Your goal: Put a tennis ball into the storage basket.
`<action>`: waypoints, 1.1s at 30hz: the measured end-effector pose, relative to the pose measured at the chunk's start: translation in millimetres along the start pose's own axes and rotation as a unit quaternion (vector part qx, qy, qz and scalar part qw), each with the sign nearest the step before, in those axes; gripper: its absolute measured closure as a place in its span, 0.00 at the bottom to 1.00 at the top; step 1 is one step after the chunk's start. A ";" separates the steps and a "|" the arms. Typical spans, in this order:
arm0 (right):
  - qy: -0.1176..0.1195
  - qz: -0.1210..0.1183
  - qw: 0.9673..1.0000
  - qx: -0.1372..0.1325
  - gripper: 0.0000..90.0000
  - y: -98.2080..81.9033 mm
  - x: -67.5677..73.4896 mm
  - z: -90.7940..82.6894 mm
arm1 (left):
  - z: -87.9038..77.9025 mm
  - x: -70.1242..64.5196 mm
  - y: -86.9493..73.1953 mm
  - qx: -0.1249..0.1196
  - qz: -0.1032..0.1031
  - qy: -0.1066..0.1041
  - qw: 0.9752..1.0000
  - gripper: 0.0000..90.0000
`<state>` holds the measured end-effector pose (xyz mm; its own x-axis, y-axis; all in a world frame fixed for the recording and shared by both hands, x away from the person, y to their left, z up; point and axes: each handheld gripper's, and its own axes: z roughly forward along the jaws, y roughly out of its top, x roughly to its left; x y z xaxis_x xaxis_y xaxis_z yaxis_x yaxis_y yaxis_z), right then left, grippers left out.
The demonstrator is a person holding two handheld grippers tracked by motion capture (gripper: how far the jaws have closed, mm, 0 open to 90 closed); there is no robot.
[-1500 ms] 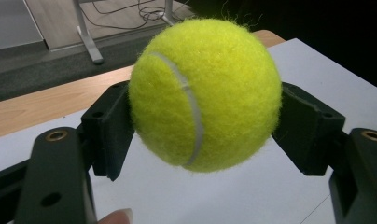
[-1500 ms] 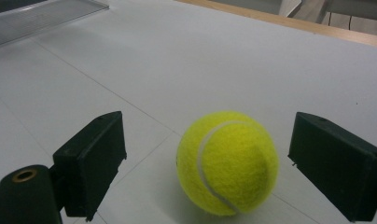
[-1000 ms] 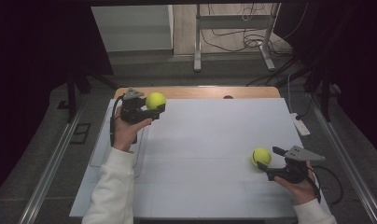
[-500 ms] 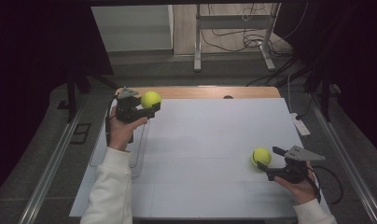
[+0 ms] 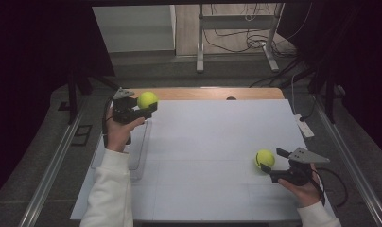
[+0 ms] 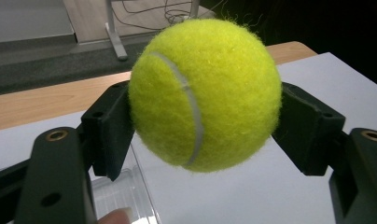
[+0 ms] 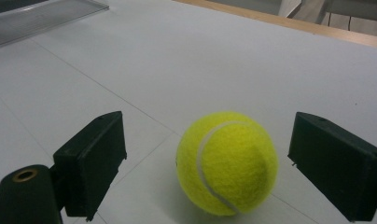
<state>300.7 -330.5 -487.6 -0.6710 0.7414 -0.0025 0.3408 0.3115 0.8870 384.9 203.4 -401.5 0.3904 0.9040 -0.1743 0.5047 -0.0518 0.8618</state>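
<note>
My left gripper (image 5: 143, 108) is shut on a yellow tennis ball (image 5: 147, 100), held up over the table's far left part. In the left gripper view both black pads (image 6: 107, 128) press the sides of that ball (image 6: 205, 93). A second yellow tennis ball (image 5: 264, 159) rests on the white table top (image 5: 212, 142) at the near right. My right gripper (image 5: 269, 170) stands open around it. In the right gripper view this ball (image 7: 226, 163) sits between the two pads (image 7: 91, 161) with a gap on either side, touching neither.
A clear plastic tray (image 5: 138, 151) lies along the table's left side, below my left hand. A wooden strip (image 5: 212, 93) runs along the far edge. A white power strip (image 5: 303, 126) lies off the right edge. Metal frame legs (image 5: 198, 47) stand on the floor behind.
My left hand has carried its ball a little to the left and toward the far edge. The right hand and its ball have stayed in place.
</note>
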 end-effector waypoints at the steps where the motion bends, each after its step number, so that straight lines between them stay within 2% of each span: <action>1: 0.000 0.000 1.000 0.000 0.13 0.0 0.0 0.0 | -0.3 1.9 -0.3 0.000 -0.003 0.002 1.000 0.30; 18: 0.001 -0.001 1.000 0.000 0.13 -0.1 0.0 0.2 | -3.7 16.1 -2.9 -0.002 -0.017 0.016 1.000 0.30; 23: 0.001 -0.001 1.000 0.000 0.13 -0.1 0.0 0.1 | -4.8 21.4 -4.1 -0.002 -0.021 0.026 0.999 0.30; 26: 0.001 -0.002 1.000 0.001 0.13 -0.1 0.1 0.3 | -5.2 23.7 -5.0 0.000 -0.018 0.040 0.999 0.30; 33: 0.000 -0.001 1.000 0.001 0.13 -0.1 0.0 0.3 | -6.7 28.1 -5.7 -0.002 -0.022 0.046 0.999 0.30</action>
<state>300.9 -330.4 -487.9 -0.6725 0.7401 -0.0049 0.3397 0.3145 0.8864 387.8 231.9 -408.2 0.2956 0.9403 -0.1685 0.5162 -0.0088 0.8564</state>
